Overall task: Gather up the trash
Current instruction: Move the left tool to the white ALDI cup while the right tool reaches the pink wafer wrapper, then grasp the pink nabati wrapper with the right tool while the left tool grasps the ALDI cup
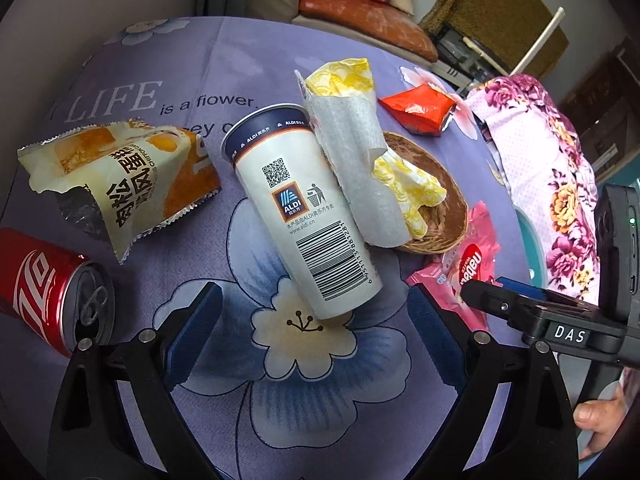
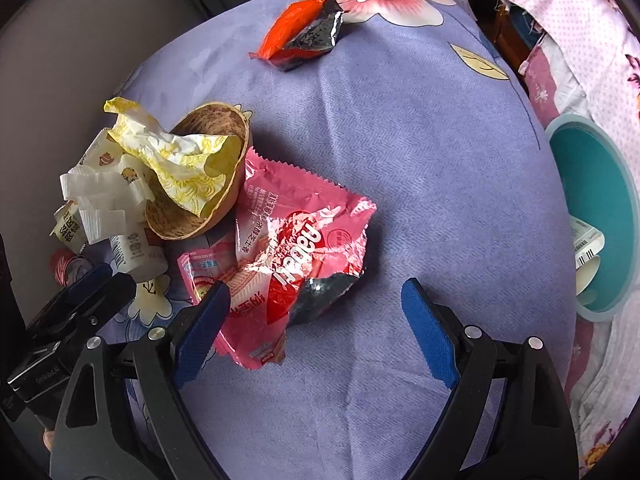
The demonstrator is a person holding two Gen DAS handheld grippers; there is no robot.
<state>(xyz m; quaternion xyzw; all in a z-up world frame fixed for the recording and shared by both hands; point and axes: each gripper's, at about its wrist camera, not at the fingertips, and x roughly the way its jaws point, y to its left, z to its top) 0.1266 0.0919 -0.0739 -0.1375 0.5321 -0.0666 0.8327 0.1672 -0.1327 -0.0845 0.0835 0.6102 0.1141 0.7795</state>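
Lying on its side on the purple floral tablecloth, the ALDI paper cup is being used as the reference here. The left gripper is being held just short of the cup's base, fingers spread wide, nothing pinched. A Coke can and a chiffon cake wrapper are sitting off to the cup's left. Crumpled yellow paper is resting in a coconut-shell bowl on the cup's right. The pink Nabati wafer wrapper is being framed by the right gripper, also spread open. An orange wrapper is lying well beyond the cup.
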